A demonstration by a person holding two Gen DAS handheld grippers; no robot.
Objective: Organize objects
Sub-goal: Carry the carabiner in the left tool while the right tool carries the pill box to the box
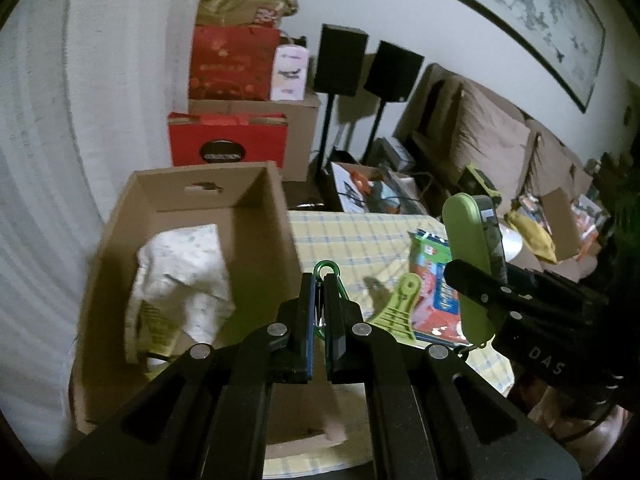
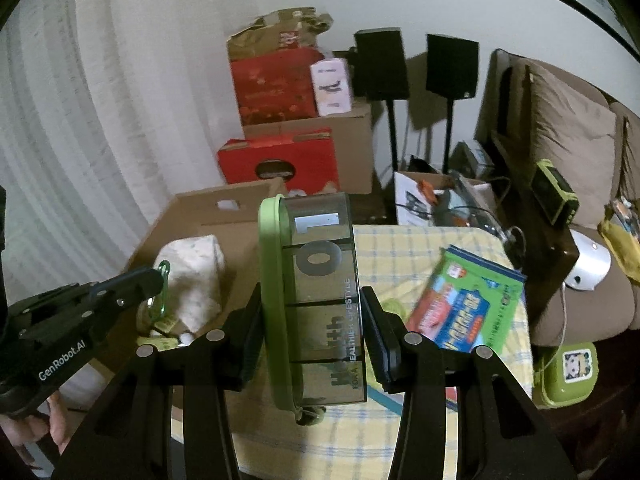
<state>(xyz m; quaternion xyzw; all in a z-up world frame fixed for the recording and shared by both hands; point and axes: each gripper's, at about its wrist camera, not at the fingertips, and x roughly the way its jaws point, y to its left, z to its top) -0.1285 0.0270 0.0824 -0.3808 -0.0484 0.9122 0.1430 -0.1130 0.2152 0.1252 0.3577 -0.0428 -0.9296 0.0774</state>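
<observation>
While the left gripper (image 1: 319, 312) pinches a green carabiner (image 1: 326, 270) beside the cardboard box (image 1: 276, 216) rim, the right gripper (image 2: 312, 316), jaws clamped on a green pill case (image 2: 312, 300), holds it upright above the checked tablecloth (image 2: 420, 240).

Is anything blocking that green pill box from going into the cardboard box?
Nothing visible blocks it. The right hand-held gripper holds the green pill box above the table, beside the open cardboard box. The left hand-held gripper, holding a green carabiner, hovers by the box's near edge.
</observation>
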